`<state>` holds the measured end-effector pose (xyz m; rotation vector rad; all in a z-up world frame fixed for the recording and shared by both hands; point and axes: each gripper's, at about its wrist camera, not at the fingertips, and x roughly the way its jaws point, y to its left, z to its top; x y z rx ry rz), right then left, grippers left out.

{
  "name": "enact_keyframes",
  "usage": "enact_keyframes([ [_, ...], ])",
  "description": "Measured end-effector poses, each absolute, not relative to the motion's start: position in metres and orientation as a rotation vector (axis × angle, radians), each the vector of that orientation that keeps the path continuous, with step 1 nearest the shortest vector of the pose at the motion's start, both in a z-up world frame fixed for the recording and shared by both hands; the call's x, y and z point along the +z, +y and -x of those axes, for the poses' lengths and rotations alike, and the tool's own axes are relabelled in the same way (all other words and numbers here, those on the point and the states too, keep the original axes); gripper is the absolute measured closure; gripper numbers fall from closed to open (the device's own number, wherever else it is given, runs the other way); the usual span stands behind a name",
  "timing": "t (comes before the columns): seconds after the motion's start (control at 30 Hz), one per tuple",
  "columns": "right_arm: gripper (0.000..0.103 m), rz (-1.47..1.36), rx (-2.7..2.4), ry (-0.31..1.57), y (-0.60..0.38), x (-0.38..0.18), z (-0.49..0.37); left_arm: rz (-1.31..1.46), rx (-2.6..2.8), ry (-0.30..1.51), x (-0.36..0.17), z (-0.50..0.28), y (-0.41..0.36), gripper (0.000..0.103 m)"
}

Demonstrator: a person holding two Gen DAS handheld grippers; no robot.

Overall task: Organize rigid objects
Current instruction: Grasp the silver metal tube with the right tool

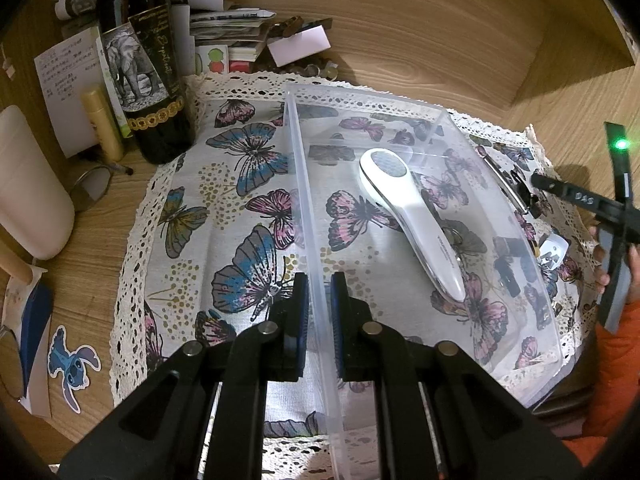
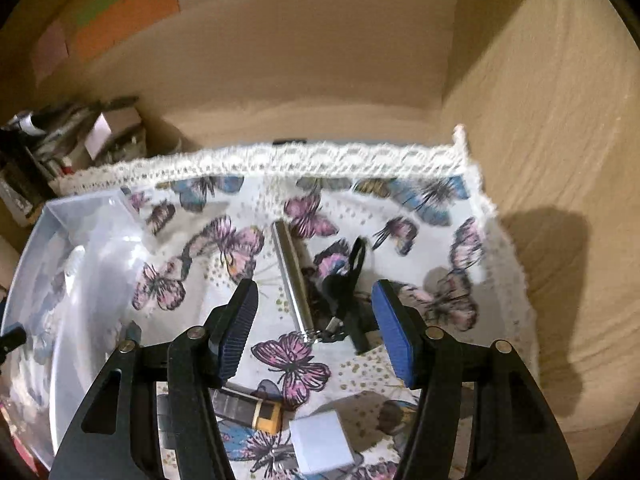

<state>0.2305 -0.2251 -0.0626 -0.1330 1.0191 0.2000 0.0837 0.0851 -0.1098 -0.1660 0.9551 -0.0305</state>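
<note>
A clear plastic box (image 1: 532, 312) sits on a butterfly-print cloth (image 1: 240, 208); it also shows in the right wrist view (image 2: 80, 236). A white handheld device (image 1: 404, 208) lies inside it. My left gripper (image 1: 319, 292) is shut on the box's left wall. My right gripper (image 2: 316, 312) is open above a silver metal cylinder (image 2: 292, 276) with a black strap (image 2: 352, 268) beside it on the cloth. The right gripper also shows at the far right of the left wrist view (image 1: 616, 208).
A dark wine bottle (image 1: 148, 68), a yellowish tube (image 1: 102, 124), a white container (image 1: 28, 184) and stacked papers (image 1: 224, 24) crowd the far left. A white cube (image 2: 324, 440) and a yellow-black item (image 2: 252, 408) lie near my right gripper. Wooden walls (image 2: 560, 160) stand behind and at right.
</note>
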Motion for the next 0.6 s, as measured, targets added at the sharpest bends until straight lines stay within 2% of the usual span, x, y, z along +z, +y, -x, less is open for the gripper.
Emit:
enact_keyframes([
  [0.07,0.060,0.143,0.230,1.047,-0.219,-0.072,-0.235,0.169,-0.030,0.957,-0.110,-0.084,0.086,0.092],
  [0.27,0.078,0.174,0.244,1.112,-0.210,-0.094,-0.251,0.169,-0.030,0.961,-0.110,-0.084,0.086,0.092],
  [0.43,0.080,0.208,0.242,1.150,-0.206,-0.109,-0.258,0.170,-0.030,0.960,-0.110,-0.084,0.086,0.092],
  [0.53,0.089,0.228,0.252,1.151,-0.202,-0.109,-0.255,0.173,-0.030,0.963,-0.111,-0.085,0.087,0.092],
  [0.6,0.089,0.238,0.250,1.141,-0.198,-0.108,-0.252,0.174,-0.029,0.963,-0.111,-0.085,0.087,0.092],
])
